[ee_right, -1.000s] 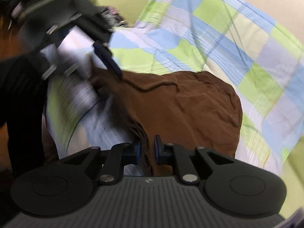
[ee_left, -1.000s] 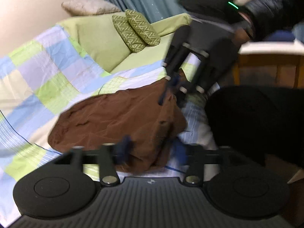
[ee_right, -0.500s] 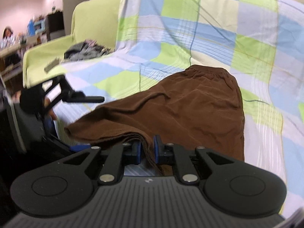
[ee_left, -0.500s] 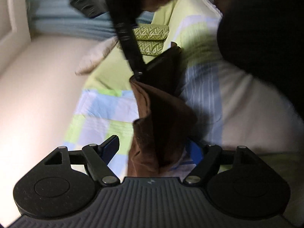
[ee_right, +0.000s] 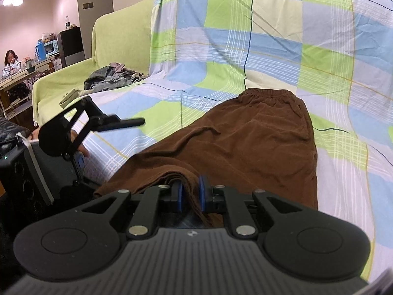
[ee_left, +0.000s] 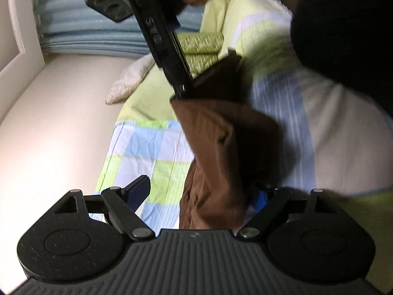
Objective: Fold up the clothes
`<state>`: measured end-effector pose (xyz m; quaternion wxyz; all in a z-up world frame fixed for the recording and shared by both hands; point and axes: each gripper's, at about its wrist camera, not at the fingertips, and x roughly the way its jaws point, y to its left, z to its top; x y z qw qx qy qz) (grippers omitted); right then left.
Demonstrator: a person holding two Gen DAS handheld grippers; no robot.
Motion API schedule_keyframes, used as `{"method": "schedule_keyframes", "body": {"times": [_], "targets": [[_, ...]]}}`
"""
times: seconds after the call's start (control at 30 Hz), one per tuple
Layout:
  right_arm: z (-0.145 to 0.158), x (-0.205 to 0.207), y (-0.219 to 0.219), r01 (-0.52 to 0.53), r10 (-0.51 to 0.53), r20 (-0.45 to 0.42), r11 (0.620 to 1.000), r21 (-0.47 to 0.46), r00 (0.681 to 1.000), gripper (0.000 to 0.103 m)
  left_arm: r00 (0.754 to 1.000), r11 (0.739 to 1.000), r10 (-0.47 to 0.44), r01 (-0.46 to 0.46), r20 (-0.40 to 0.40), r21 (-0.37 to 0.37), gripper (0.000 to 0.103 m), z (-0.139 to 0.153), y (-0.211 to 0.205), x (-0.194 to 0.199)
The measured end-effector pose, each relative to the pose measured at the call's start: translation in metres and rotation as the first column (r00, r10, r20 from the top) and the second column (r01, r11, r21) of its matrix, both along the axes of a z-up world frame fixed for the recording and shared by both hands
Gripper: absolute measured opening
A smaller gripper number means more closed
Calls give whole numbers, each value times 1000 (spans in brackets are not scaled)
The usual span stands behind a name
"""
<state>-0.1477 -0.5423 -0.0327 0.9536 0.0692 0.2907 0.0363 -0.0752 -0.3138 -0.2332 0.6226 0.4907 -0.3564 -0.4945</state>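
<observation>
A brown garment (ee_right: 245, 142) with an elastic waistband lies on the checked sofa cover (ee_right: 245, 49). My right gripper (ee_right: 191, 186) is shut on a bunched edge of it at the near side. In the left wrist view that gripper (ee_left: 183, 91) holds up a corner of the brown garment (ee_left: 221, 135). My left gripper (ee_left: 202, 189) lies on its side with its jaws opening. The cloth hangs loose between them, and the left pad stands well apart from it. From the right wrist view, the left gripper (ee_right: 108, 142) sits at the left, beside the garment's edge.
A heap of grey clothes (ee_right: 113, 77) lies on the green sofa (ee_right: 73, 81) farther left. Two patterned cushions (ee_left: 201, 49) and a pale pillow (ee_left: 127, 83) rest at the sofa's other end. A person's dark clothing (ee_left: 343, 24) fills the upper right. Another person sits at a distant table (ee_right: 9, 64).
My left gripper rolled onto its side, sank a little and spread its jaws, so the brown cloth now hangs free between them. The right gripper kept its hold on the edge.
</observation>
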Motion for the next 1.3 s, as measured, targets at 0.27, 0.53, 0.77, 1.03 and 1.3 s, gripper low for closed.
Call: {"method": "schedule_keyframes", "body": {"times": [0.27,0.53,0.77,1.03,1.3], "targets": [[1,-1,0,-2,2,-5,1000,-2,1000,10,970,989,63,-92,-236,-114,83,32,23,22],[-7,6,14,-35,34,-45,999,-39,998,11,978,998,-21,9,-209,-56,82,12,32,10],[-11,4,17,-39,37,-62,999,-29,997,12,997,998,-57,57,-52,-9,81,-18,24,-6],[-12,1,19,-33,31,-60,999,-37,998,12,983,1000,-14,17,-181,17,19,2,20,-6],[-21,-7,27,-62,55,-67,992,-114,996,21,864,994,37,21,-502,111,5,48,34,21]]}}
